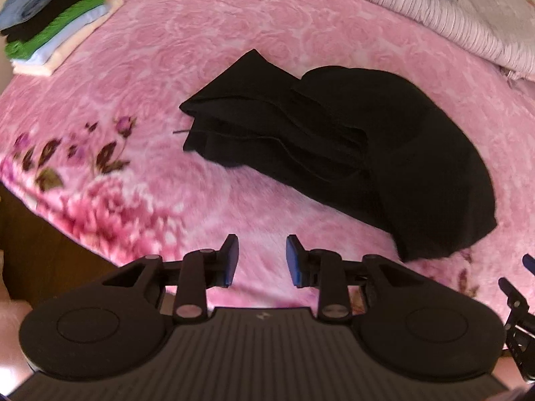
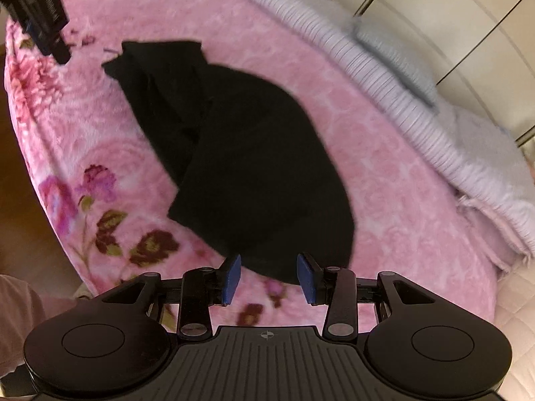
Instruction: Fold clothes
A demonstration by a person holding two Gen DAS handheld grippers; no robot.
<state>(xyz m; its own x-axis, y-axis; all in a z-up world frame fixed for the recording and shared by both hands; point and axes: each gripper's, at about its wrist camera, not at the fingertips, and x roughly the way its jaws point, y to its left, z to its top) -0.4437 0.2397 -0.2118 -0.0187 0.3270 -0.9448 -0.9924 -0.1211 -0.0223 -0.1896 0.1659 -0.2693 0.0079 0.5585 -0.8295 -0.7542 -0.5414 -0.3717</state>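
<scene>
Black garment, half folded and rumpled, lies mid-blanket, folded stack at 10 o'clock: several pieces done, this one pending; left gripper and right gripper both spread, empty.

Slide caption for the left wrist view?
Open left hand-held gripper above pink blanket, near crumpled black garment; folded stack behind.

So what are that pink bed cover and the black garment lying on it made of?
Pink bed cover: probably plush fleece or velvety synthetic, judging by its fuzzy nap, embossed roses and soft sheen. Black garment: a matte, thin cloth, perhaps knit or jersey, since it drapes in soft folds; too dark to make out the weave.
</scene>
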